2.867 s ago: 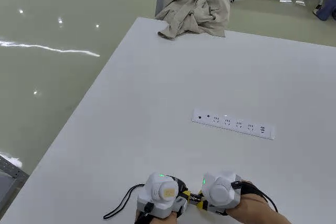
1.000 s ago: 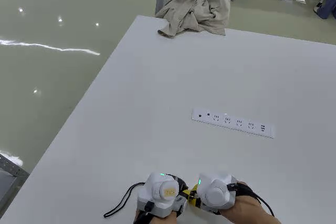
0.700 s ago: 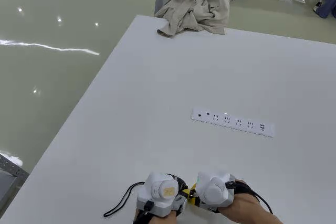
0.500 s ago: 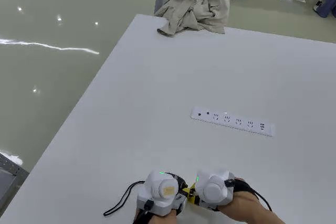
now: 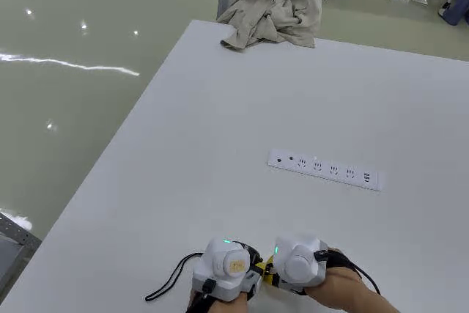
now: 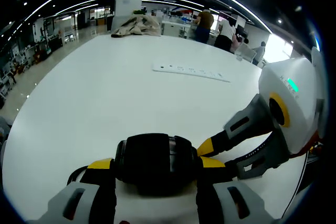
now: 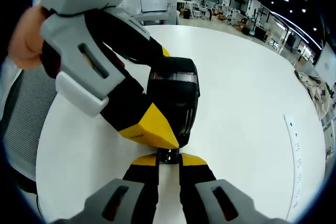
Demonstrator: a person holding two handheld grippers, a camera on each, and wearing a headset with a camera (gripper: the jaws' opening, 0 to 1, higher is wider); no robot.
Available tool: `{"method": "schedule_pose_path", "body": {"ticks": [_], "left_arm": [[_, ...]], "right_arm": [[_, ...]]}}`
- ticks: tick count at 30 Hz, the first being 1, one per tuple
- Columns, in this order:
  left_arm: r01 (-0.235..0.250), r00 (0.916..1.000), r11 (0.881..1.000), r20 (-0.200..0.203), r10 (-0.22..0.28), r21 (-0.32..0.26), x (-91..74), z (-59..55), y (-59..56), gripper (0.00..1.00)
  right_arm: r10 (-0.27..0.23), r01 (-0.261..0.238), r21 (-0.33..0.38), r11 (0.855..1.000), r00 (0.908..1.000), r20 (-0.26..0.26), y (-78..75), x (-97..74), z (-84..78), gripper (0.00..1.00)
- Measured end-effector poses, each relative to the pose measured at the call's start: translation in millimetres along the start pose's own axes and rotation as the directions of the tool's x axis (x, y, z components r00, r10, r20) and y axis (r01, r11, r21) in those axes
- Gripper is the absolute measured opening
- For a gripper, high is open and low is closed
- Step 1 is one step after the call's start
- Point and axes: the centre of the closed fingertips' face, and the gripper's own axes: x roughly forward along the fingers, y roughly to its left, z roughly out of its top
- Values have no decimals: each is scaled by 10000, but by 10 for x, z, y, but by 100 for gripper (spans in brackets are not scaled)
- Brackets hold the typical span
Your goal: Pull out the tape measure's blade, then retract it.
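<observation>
The black tape measure (image 6: 157,153) sits between the yellow-tipped fingers of my left gripper (image 6: 156,165), which is shut on its case. My right gripper (image 7: 168,160) is shut on the blade's end hook, right against the case (image 7: 174,95). Almost no blade shows between them. In the head view both grippers are at the table's near edge, the left gripper (image 5: 248,275) and the right gripper (image 5: 277,273) nearly touching, with a sliver of the tape measure (image 5: 263,273) between them. The right gripper (image 6: 283,119) reaches into the left gripper view from the right.
A white power strip (image 5: 325,171) lies mid-table beyond the grippers. A beige jacket (image 5: 275,6) is heaped at the table's far edge. A black cord (image 5: 170,284) trails left of the left gripper. The white table (image 5: 220,144) drops off on the left to a glossy floor.
My right gripper has moved left toward the left gripper, and the short stretch of blade seen between them earlier has gone back into the case.
</observation>
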Motion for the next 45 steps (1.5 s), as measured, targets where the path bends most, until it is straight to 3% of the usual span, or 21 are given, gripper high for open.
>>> {"method": "schedule_pose_path", "body": {"ticks": [19, 29, 45], "left_arm": [[26, 10000, 9999, 22, -27, 131, -15, 20, -18, 62], [289, 9994, 9996, 198, -288, -21, -13, 22, -71, 70], [403, 9987, 9988, 314, -412, 284, -52, 26, -15, 77]], "right_arm": [[-53, 54, -251, 9997, 10000, 35, -1, -4, -2, 13], [-85, 85, -170, 9998, 10000, -17, -3, -5, 5, 14], [-254, 253, -117, 9996, 9997, -71, -11, 8, 2, 16]]}}
